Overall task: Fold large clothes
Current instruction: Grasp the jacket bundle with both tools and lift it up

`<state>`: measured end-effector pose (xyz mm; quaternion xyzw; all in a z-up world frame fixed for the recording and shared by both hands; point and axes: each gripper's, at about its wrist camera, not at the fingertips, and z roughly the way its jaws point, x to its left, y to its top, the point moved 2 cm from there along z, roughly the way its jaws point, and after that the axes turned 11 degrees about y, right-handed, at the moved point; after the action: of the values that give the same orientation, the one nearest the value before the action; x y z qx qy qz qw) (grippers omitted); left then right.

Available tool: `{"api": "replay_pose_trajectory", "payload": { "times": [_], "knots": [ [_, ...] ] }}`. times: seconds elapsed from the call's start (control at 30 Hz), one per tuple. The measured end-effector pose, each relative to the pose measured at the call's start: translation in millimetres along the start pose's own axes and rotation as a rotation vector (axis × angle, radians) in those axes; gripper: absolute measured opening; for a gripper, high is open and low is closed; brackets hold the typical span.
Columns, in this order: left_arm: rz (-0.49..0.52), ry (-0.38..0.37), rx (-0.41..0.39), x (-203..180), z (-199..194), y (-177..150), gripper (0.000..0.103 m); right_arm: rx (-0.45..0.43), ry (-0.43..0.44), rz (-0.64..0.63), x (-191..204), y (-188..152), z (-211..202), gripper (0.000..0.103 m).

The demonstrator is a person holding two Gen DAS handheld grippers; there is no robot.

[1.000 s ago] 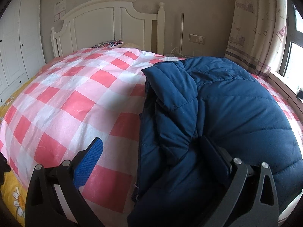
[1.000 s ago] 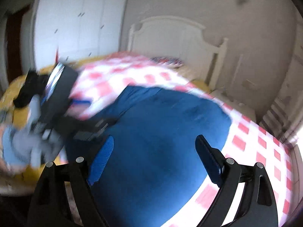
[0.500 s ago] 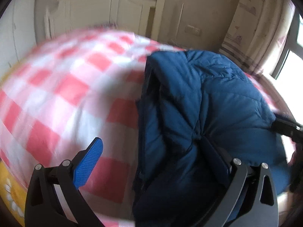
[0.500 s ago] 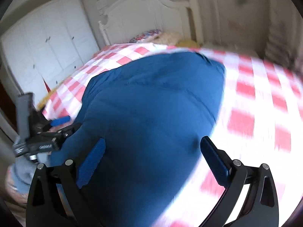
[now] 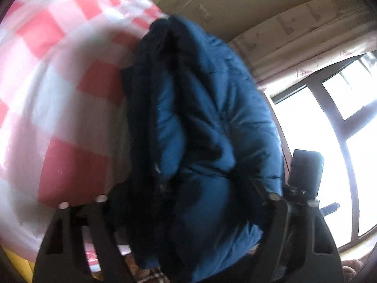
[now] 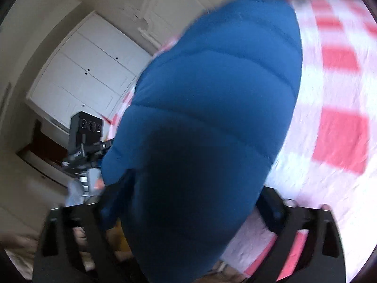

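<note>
The blue puffer jacket [image 5: 207,122] lies bunched on the bed's red-and-white checked cover [image 5: 59,89], its near end filling the gap between the arms of both tools. In the left wrist view its folded layers and dark lining bulge up between the left hand-held gripper [image 5: 188,210], whose fingertips are buried in the fabric, so whether it is clamped cannot be told. In the right wrist view the smooth quilted back of the jacket [image 6: 212,94] covers the right hand-held gripper [image 6: 188,210] the same way, and its grip cannot be told either. Both views are blurred. White wardrobe doors [image 6: 82,75] stand beyond the bed; a bright window [image 5: 329,129] and a patterned curtain [image 5: 306,35] lie on the other side.
</note>
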<state>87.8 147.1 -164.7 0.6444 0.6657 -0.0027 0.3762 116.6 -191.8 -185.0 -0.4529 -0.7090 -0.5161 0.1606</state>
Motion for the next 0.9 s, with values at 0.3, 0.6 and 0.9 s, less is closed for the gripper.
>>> {"api": "replay_pose_trajectory", "payload": {
  "times": [0.3,0.6,0.9],
  "knots": [
    [0.086,0.039,-0.143,-90.5,40.8,65.5,0.047,-0.247,-0.264,-0.211,3.8,34.1,-48.1,0.065],
    [0.072,0.092,-0.154,-155.9,149.8,118.4,0.054,-0.283,-0.399,-0.049,-101.0,91.7,-80.1,0.069],
    [0.217,0.384,-0.354,-179.7,98.7,85.9,0.101,-0.407,-0.584,-0.057,-45.6,48.3,-114.9,0.097]
  ]
}}
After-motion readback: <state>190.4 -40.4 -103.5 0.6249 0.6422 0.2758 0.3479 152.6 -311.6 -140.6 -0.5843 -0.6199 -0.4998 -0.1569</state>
